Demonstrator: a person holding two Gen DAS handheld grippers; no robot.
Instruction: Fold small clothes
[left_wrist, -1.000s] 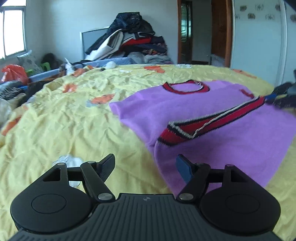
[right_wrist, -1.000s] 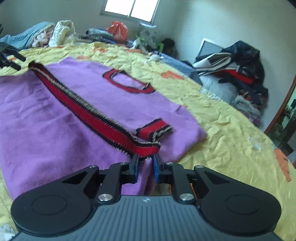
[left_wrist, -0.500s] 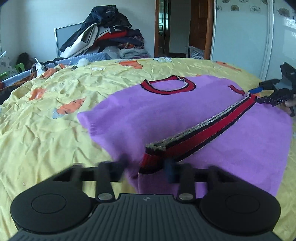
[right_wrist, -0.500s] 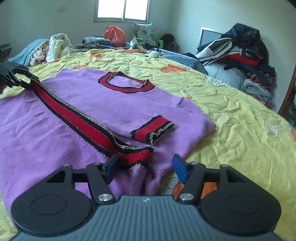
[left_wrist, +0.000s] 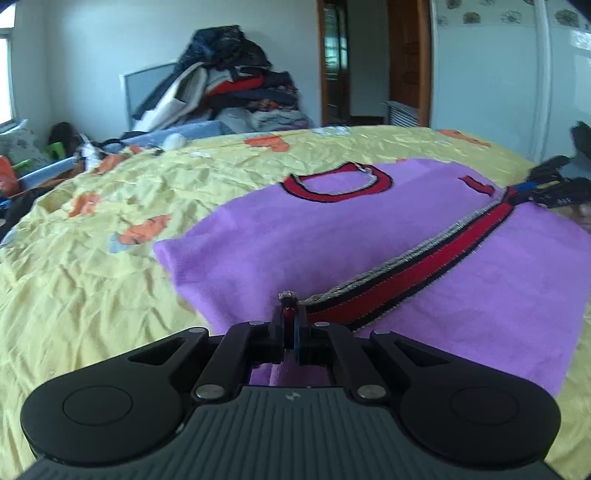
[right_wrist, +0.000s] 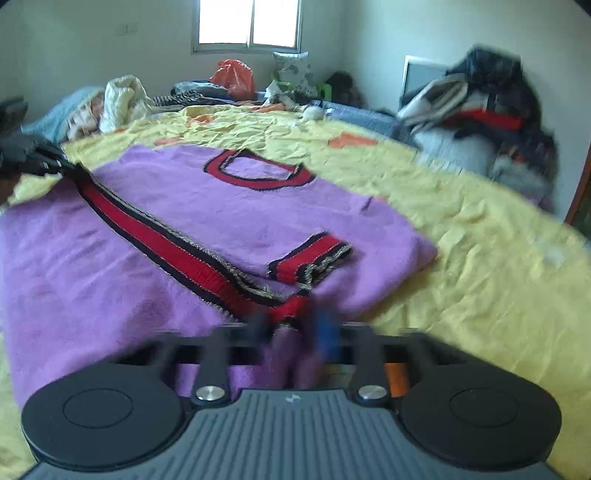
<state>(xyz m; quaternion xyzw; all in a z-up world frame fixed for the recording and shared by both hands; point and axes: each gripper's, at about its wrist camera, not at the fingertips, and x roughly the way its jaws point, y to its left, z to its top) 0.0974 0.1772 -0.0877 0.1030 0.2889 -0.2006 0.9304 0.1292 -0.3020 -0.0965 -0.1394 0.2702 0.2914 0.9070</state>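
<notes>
A purple sweater (left_wrist: 295, 236) with a red and black collar (left_wrist: 336, 182) lies on the yellow bedspread (left_wrist: 92, 266), its bottom folded up so the red and black hem band (left_wrist: 436, 258) runs across it. My left gripper (left_wrist: 290, 325) is shut on one end of the hem band. My right gripper (right_wrist: 295, 326) is blurred, its fingers a little apart around the other end of the band (right_wrist: 177, 247); it also shows in the left wrist view (left_wrist: 532, 188). A folded sleeve cuff (right_wrist: 310, 260) lies just ahead of the right gripper.
A pile of dark clothes (left_wrist: 221, 92) is stacked beyond the bed's far edge by a grey board. A doorway (left_wrist: 369, 62) and white wardrobe (left_wrist: 517, 74) stand at the back right. More bedding, an orange bag (right_wrist: 232, 75) and a window (right_wrist: 247, 24) lie beyond the bed.
My left gripper moved onto the hem band's end and shut on it. My right gripper opened half a second ago and is now narrowing around its end of the band.
</notes>
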